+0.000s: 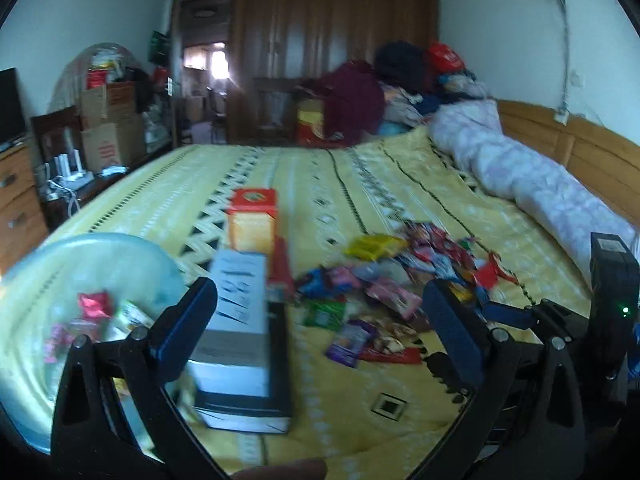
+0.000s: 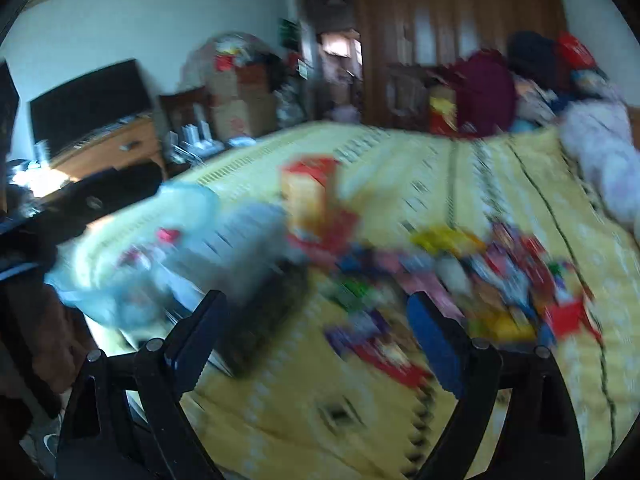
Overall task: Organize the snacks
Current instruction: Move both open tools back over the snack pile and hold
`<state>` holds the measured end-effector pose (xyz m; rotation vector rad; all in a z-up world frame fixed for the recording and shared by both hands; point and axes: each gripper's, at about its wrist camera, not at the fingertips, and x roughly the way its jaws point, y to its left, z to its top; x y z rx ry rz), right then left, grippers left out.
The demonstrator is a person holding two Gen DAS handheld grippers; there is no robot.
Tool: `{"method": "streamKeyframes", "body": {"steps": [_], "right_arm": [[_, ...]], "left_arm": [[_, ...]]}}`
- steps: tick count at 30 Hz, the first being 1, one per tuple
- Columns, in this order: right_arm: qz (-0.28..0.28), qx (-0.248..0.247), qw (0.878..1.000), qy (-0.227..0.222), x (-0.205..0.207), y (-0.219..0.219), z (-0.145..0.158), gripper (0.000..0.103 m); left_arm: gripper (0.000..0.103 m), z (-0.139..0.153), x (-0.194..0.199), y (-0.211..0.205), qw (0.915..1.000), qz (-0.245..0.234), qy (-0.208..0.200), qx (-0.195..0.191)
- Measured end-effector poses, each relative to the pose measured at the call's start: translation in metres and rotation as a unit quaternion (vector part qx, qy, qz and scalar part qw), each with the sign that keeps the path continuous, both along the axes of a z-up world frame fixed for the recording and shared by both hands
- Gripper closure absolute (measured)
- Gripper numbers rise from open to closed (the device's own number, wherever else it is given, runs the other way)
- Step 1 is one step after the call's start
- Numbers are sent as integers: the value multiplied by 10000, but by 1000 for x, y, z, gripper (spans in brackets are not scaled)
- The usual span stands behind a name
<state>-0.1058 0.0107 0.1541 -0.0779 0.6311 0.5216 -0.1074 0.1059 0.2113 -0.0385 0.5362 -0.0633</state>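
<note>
Two tongs, both spread wide, nothing between pads: left tongs [image 1: 320,320], right tongs [image 2: 316,332]. Snack packets [image 1: 392,276] heaped loose on yellow bed cover [image 1: 360,184]. Clear bowl [image 1: 100,256] at left holds few packets. Boxes [image 1: 244,320] stand between bowl and heap.

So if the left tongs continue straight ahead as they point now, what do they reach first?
Probably the loose snack packets on the yellow bedspread. The open left tongs aim just right of the white box; depth is unclear.
</note>
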Motion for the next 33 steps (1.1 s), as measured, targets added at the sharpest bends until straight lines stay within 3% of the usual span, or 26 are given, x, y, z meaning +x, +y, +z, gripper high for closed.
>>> {"method": "streamKeyframes", "body": {"steps": [2, 5, 9, 12, 16, 20, 33], "right_arm": [[-326, -249, 9981, 449, 10, -37, -38, 10], [-634, -385, 9912, 1097, 27, -83, -87, 10], [-852, -463, 9851, 1423, 53, -120, -123, 11], [-970, -430, 9834, 1469, 72, -138, -139, 11], [-1093, -312, 9805, 1603, 93, -153, -158, 10], [-887, -318, 9860, 1377, 96, -150, -174, 0], [-912, -350, 9873, 1252, 94, -147, -177, 0]], "left_arm": [[0, -38, 19, -28, 9986, -235, 477, 85], [0, -108, 49, -60, 9895, -349, 1382, 225], [0, -163, 68, -77, 9817, -184, 1852, 391], [0, -185, 78, -76, 9782, -5, 2029, 442], [0, -193, 85, -78, 9783, 153, 1997, 525], [0, -201, 82, -77, 9809, 185, 1889, 434], [0, -204, 78, -76, 9831, 188, 1780, 385]]}}
